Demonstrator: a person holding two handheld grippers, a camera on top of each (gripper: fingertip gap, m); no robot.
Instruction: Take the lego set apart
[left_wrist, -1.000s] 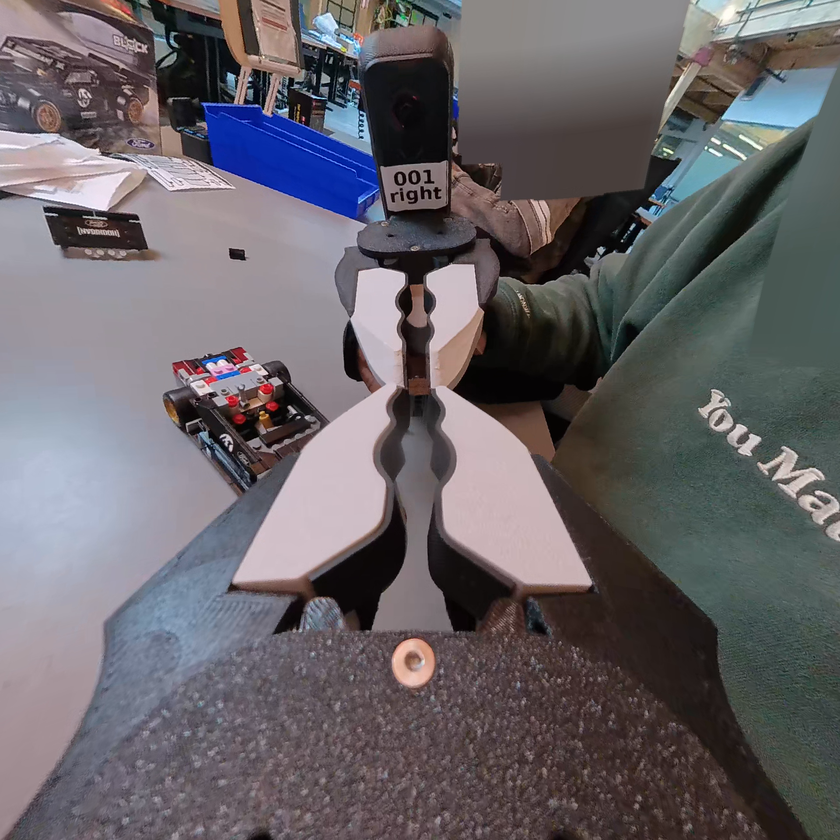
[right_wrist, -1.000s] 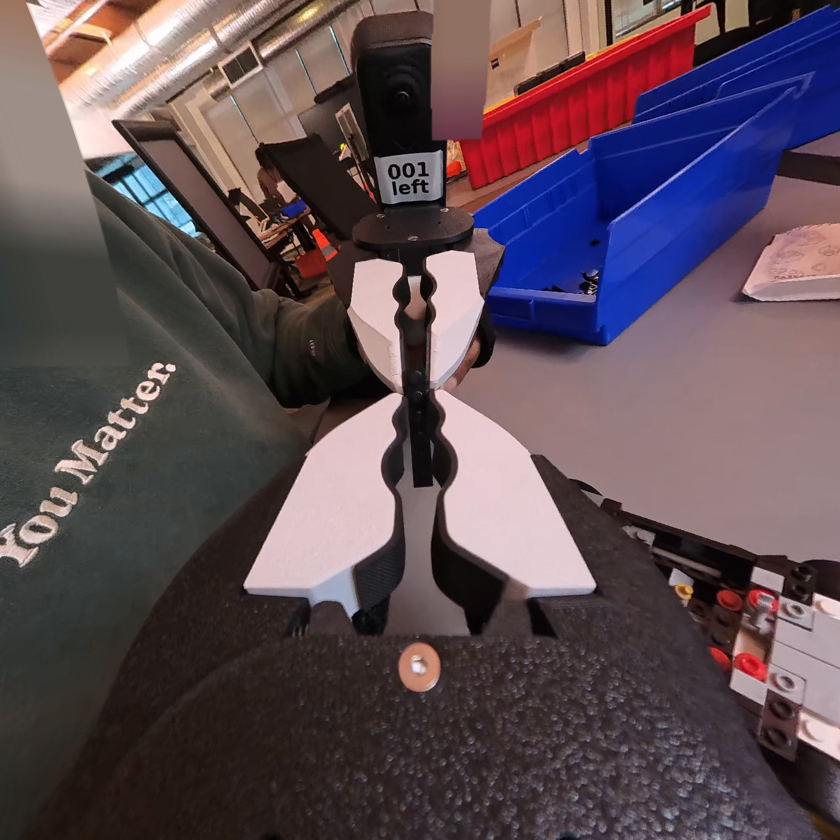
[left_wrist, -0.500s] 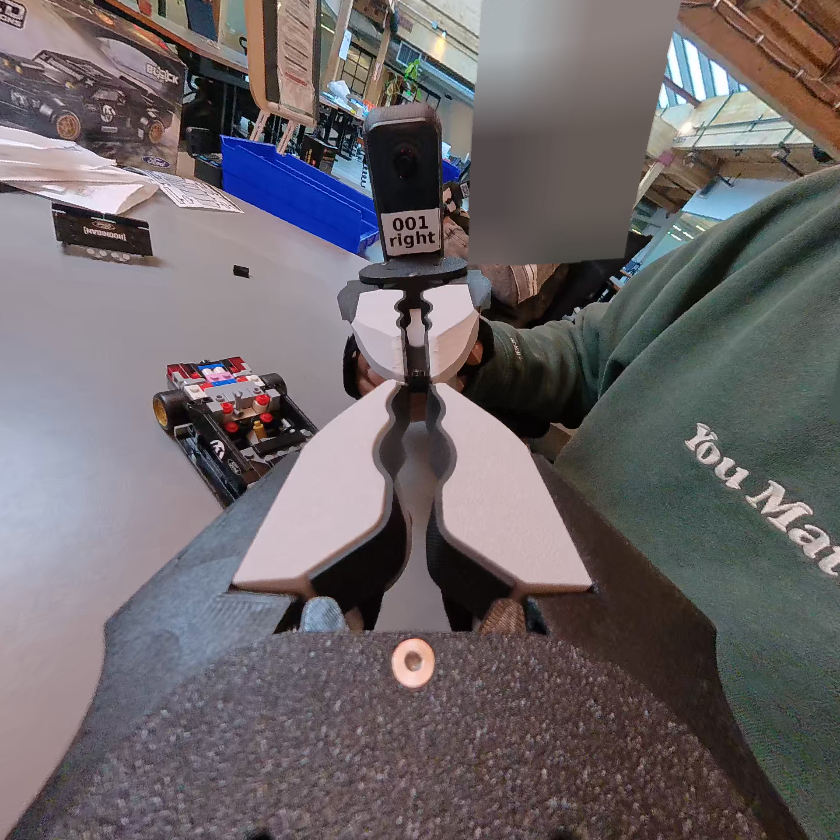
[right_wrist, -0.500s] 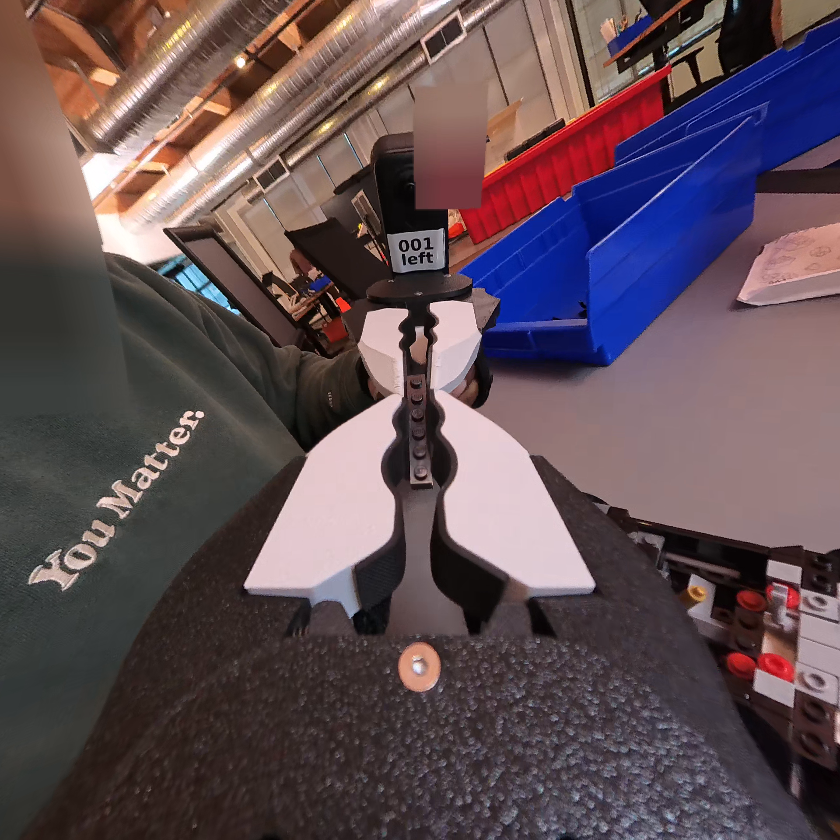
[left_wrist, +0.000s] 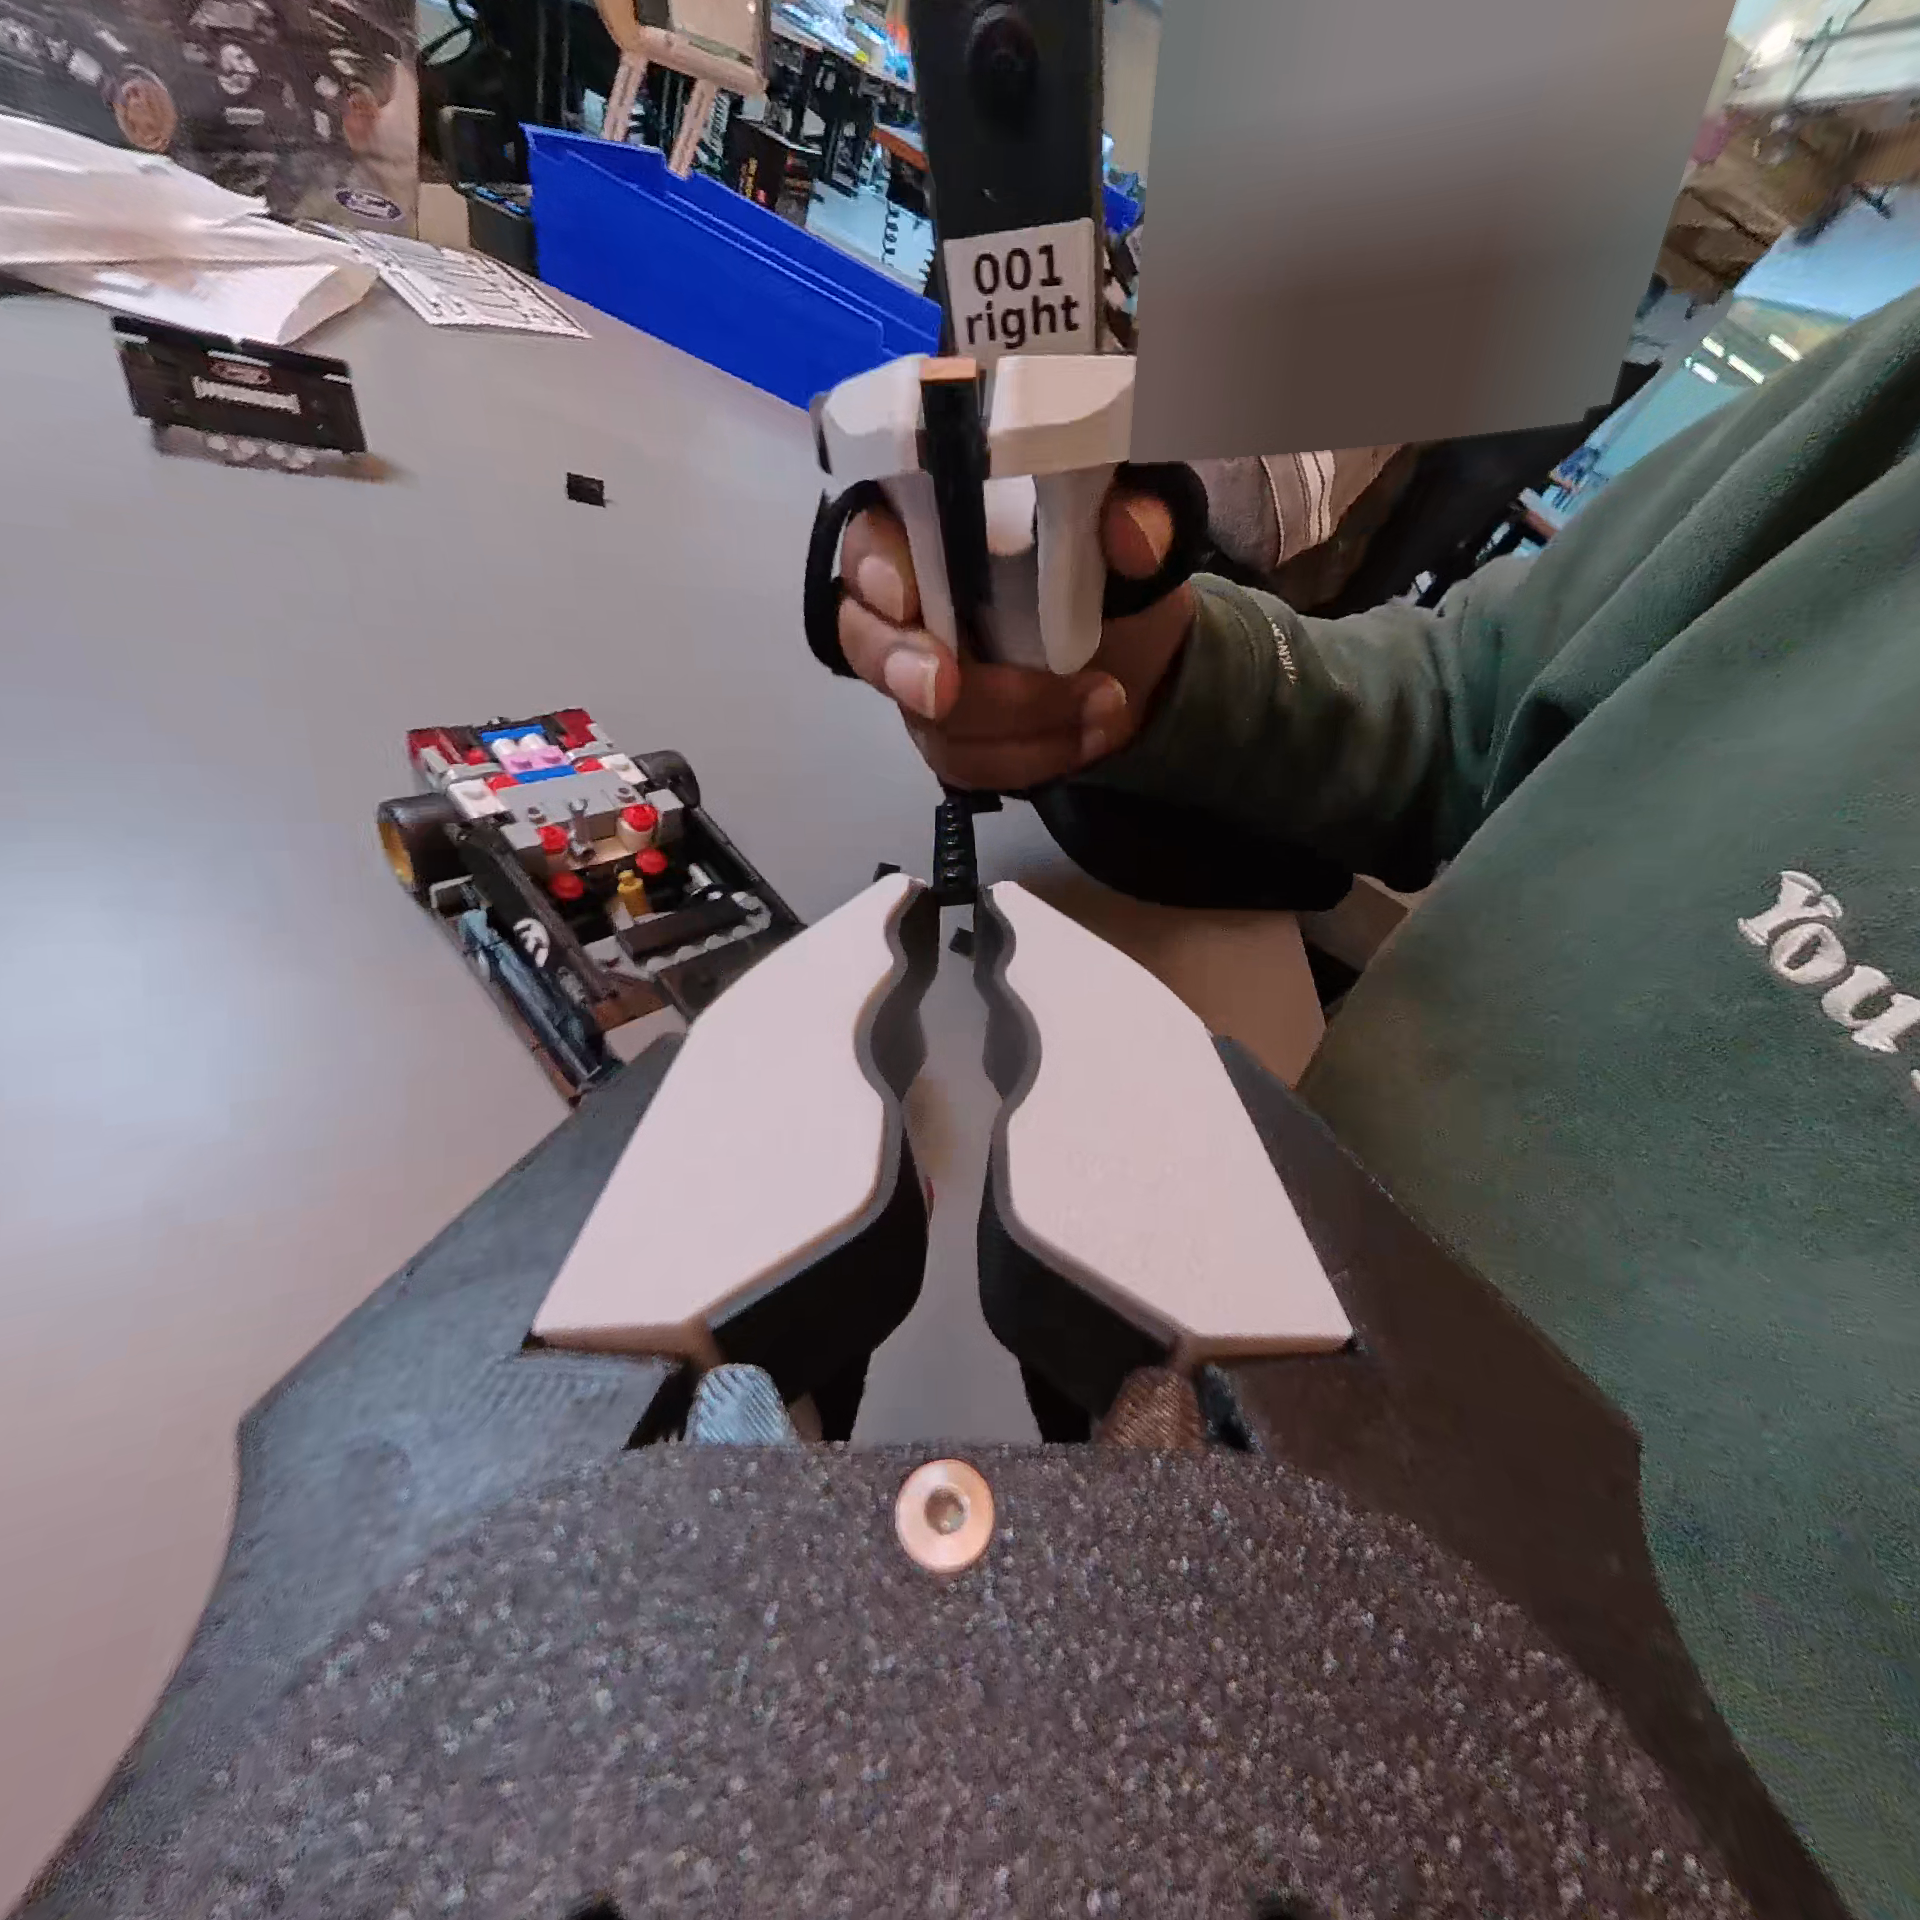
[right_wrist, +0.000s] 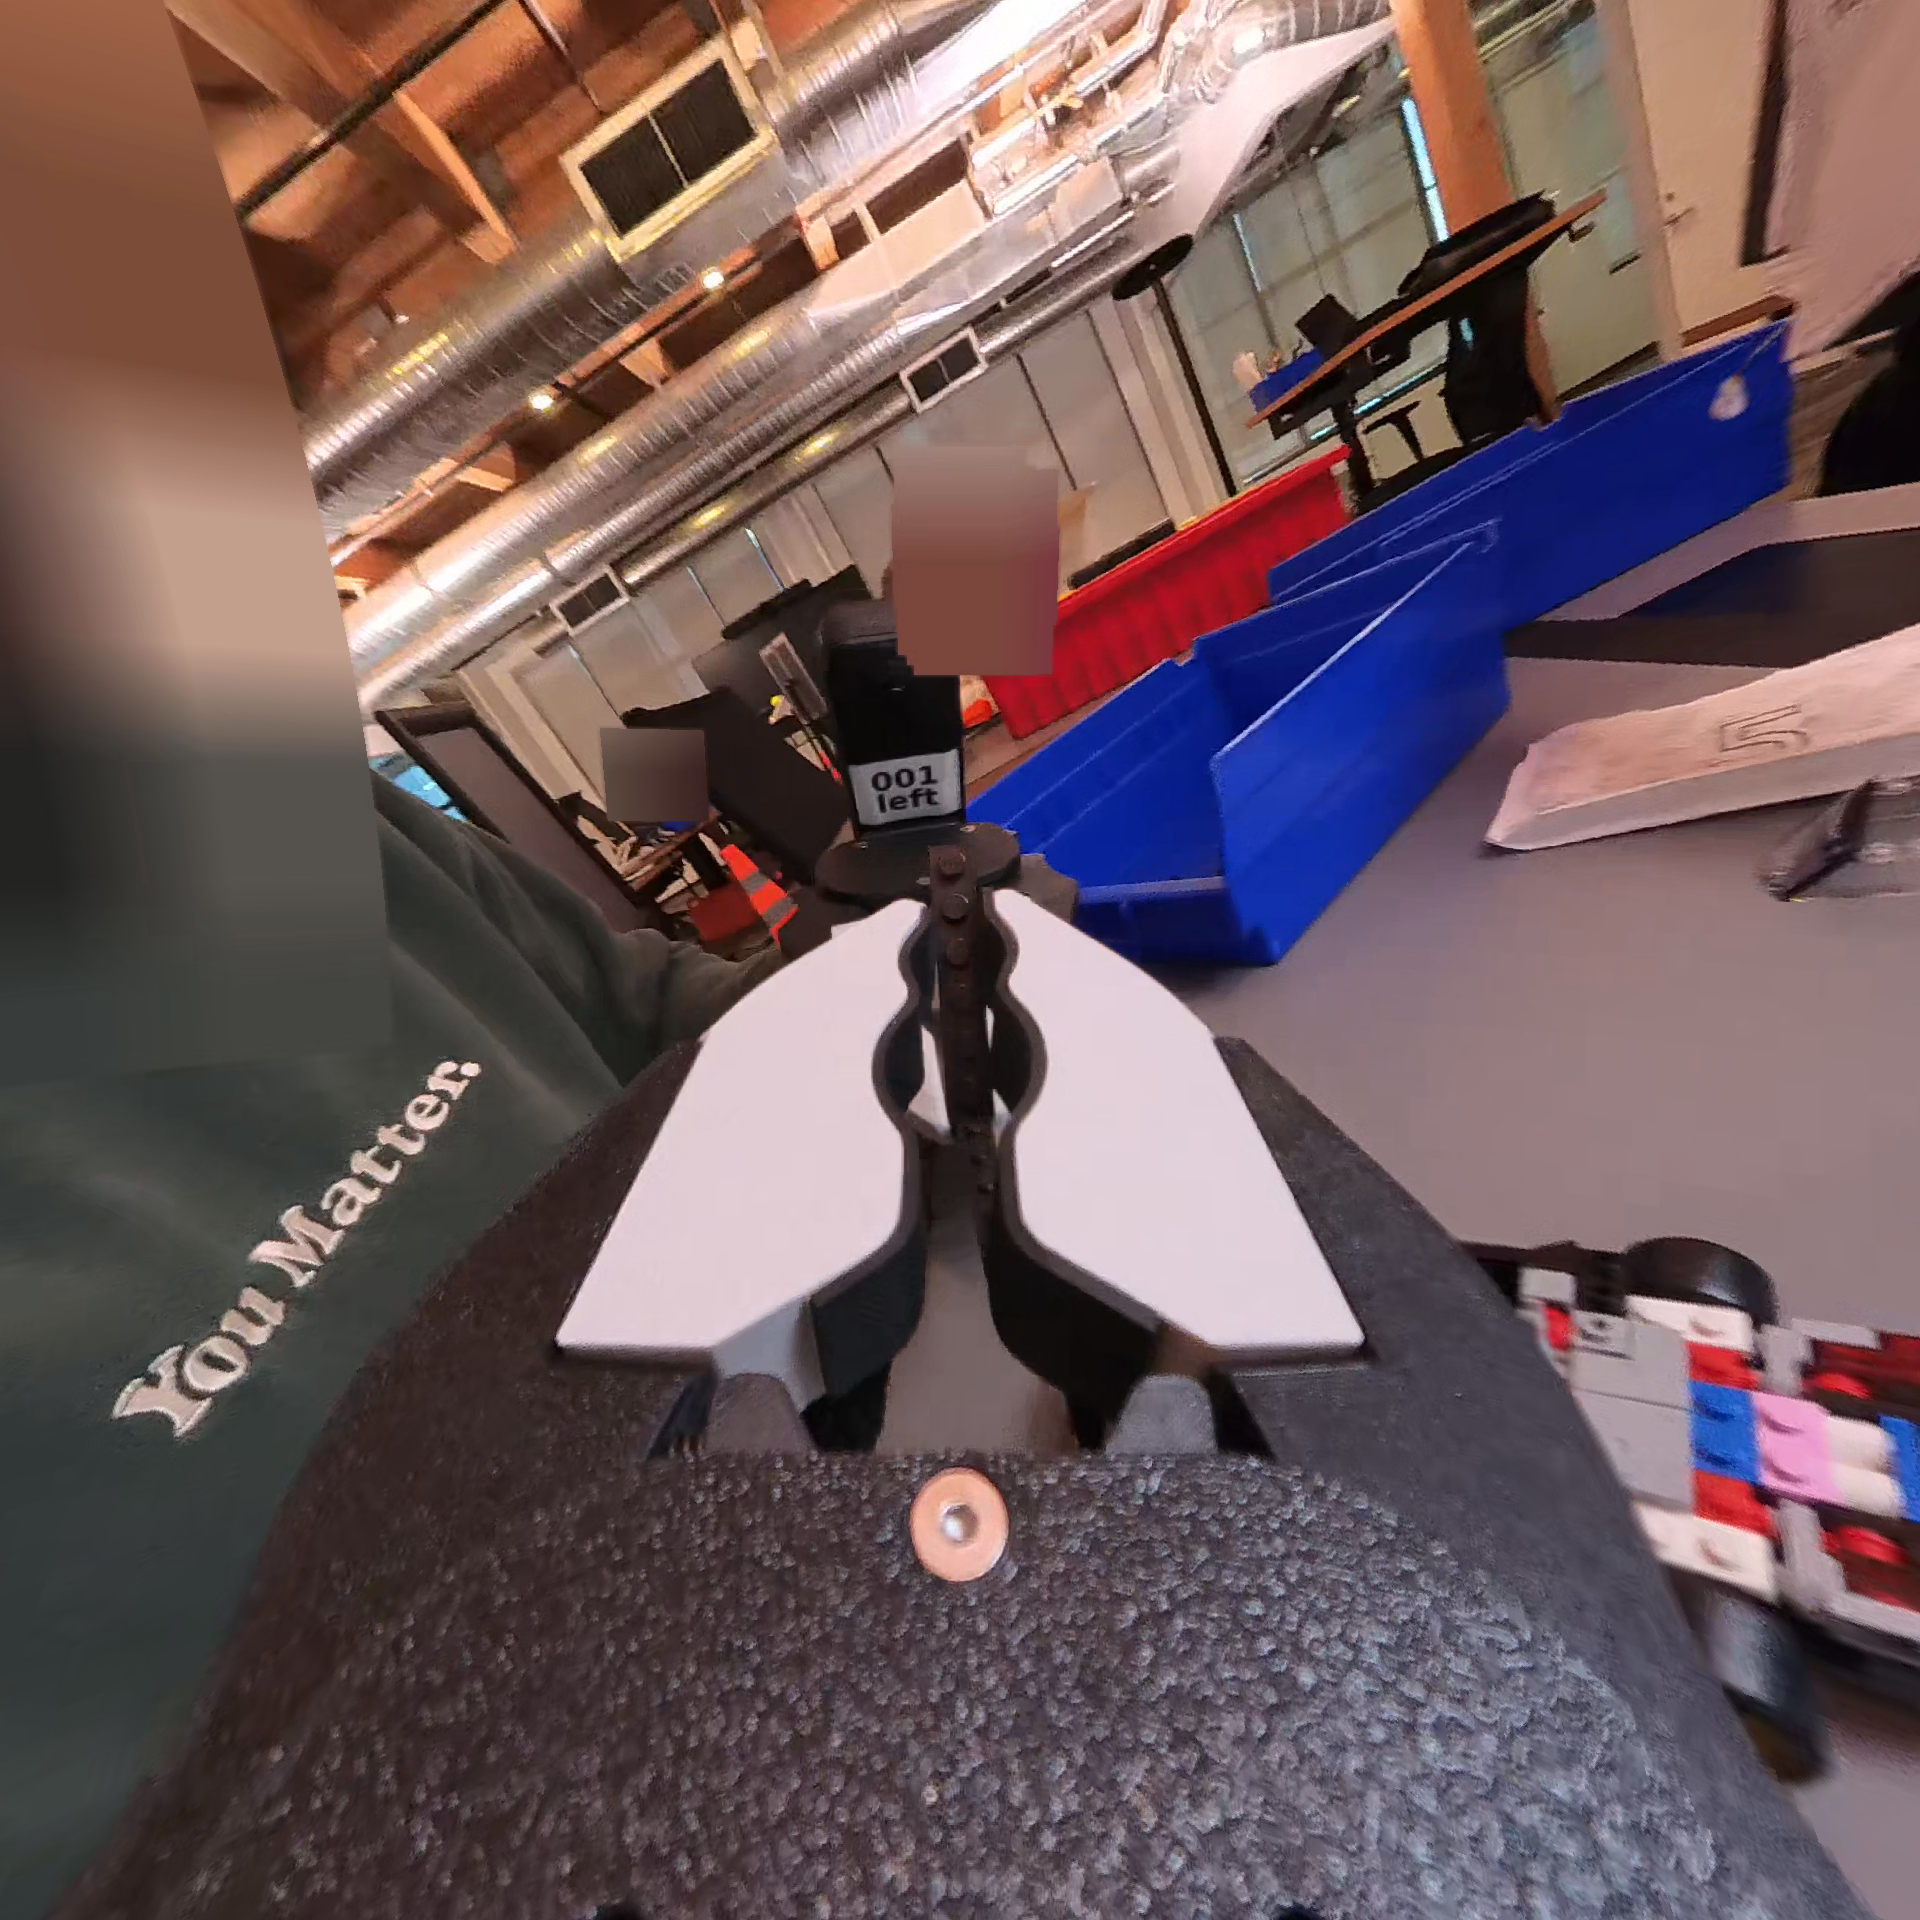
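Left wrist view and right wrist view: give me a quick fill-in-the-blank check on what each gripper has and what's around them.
1. In the left wrist view the lego car stands on the grey table, to the ___ of the left gripper.
2. The left gripper's tips pinch a studded piece coloured ___.
3. The right gripper clamps a black strip; the open bin beyond it is ___.

Missing words: left; black; blue.

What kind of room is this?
Probably an open-plan workshop or lab: exposed silver ducts under wooden beams, blue parts bins on a grey table, and standing desks behind.
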